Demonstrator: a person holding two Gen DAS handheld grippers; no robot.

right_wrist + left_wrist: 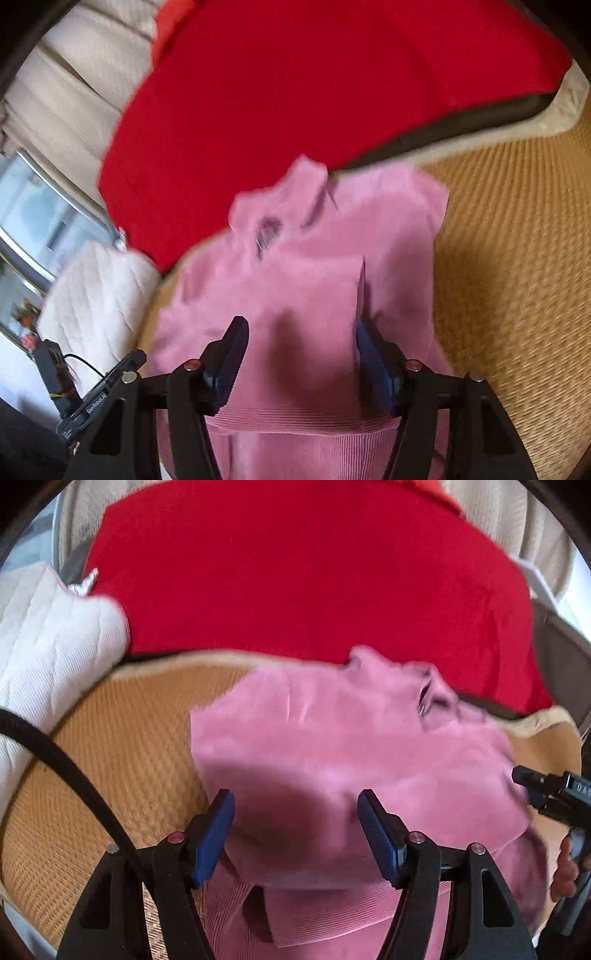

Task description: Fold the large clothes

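A pink knit sweater (pixel 351 746) lies partly folded on a woven tan mat (pixel 122 738); its collar points toward the far side. My left gripper (pixel 295 830) is open, its blue pads apart just above the sweater's near ribbed hem. My right gripper (pixel 301 358) is open too, hovering over the same sweater (pixel 295 288), with a raised fold edge next to its right pad. The right gripper also shows at the right edge of the left wrist view (pixel 546 786). Both views are motion-blurred.
A large red cloth (pixel 303 572) covers the area behind the mat. A white quilted cushion (pixel 48 635) sits at the left. A black cable (pixel 70 771) crosses the mat. The mat (pixel 517 240) extends to the right. A window (pixel 37 221) is at the far left.
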